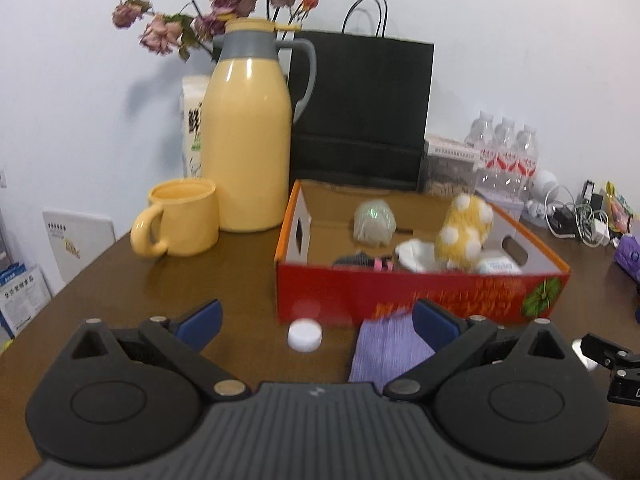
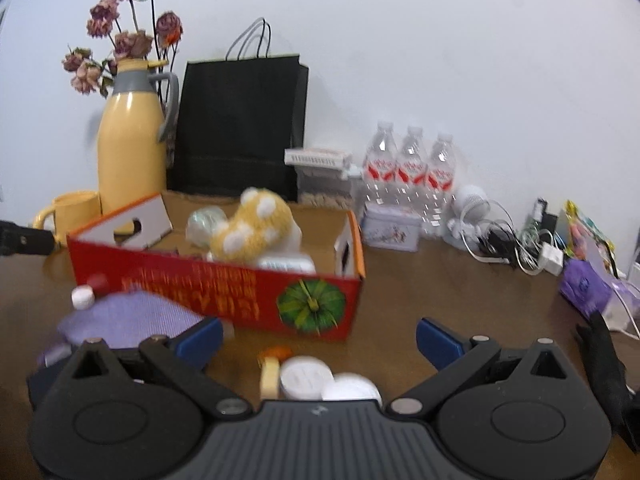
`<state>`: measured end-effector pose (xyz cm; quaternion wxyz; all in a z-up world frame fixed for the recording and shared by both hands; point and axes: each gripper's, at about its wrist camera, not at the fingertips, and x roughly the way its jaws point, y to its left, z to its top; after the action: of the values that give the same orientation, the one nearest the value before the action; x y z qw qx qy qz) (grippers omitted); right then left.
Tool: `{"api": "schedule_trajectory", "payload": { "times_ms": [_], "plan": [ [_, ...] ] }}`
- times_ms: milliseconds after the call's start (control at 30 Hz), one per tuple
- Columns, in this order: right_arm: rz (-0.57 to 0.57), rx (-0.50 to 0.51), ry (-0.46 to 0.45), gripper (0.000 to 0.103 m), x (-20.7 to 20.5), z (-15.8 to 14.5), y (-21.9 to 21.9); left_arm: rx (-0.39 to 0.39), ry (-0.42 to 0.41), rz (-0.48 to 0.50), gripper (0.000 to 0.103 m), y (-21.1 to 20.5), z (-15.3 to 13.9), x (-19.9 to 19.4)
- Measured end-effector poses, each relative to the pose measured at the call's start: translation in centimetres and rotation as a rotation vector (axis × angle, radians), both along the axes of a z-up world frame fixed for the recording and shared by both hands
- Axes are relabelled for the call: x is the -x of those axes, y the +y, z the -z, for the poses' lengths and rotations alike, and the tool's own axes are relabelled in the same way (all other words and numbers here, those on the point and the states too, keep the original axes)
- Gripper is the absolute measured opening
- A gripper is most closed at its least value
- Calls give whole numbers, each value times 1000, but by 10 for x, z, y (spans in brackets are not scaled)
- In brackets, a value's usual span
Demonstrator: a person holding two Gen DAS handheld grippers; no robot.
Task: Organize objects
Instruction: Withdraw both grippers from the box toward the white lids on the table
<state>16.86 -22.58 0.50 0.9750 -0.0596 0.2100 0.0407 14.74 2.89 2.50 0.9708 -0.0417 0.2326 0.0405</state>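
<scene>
**Both claws spread wide before the red box**

Now the left gripper (image 1: 316, 322) stands released, its blue pads far apart and grasping nothing. Between those pads, on the brown table (image 1: 224, 280), lies a small white cap (image 1: 305, 334), nearer the left pad than the right. A purple cloth (image 1: 390, 352) sits just inside the right pad, which covers its far right corner; its near edge is hidden under the gripper body. Just beyond both stands the red cardboard box (image 1: 420, 294), its near wall blurred so the yellow print cannot be read.

Inside the box rest a yellow plush with white dots (image 1: 466, 230), a pale rounded object too blurred to name, a white crumpled piece and a dark item with a pink part, the last two half hidden by the near wall.

Likewise the right gripper (image 2: 319, 338) is released and empty. Between its pads, close against the gripper body, lie two white round lids (image 2: 306, 378) touching each other, the nearer one cut off below, and a small orange-topped piece (image 2: 273, 364) just left of them, too smeared to identify. In this view the purple cloth is partly behind the left pad, and the box stands far and left of the gap.

Far left on the table stand a yellow thermos jug (image 1: 248, 140) and a yellow mug (image 1: 180, 218)
</scene>
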Motion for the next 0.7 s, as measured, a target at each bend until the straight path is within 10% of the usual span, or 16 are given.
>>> {"api": "schedule_trajectory", "payload": {
  "times_ms": [400, 700],
  "plan": [
    [10, 26, 137, 100, 3, 22, -17, -2, 84, -33, 103, 4, 18, 27],
    [-31, -65, 214, 70, -34, 31, -37, 2, 123, -73, 103, 8, 23, 32]
  ]
}}
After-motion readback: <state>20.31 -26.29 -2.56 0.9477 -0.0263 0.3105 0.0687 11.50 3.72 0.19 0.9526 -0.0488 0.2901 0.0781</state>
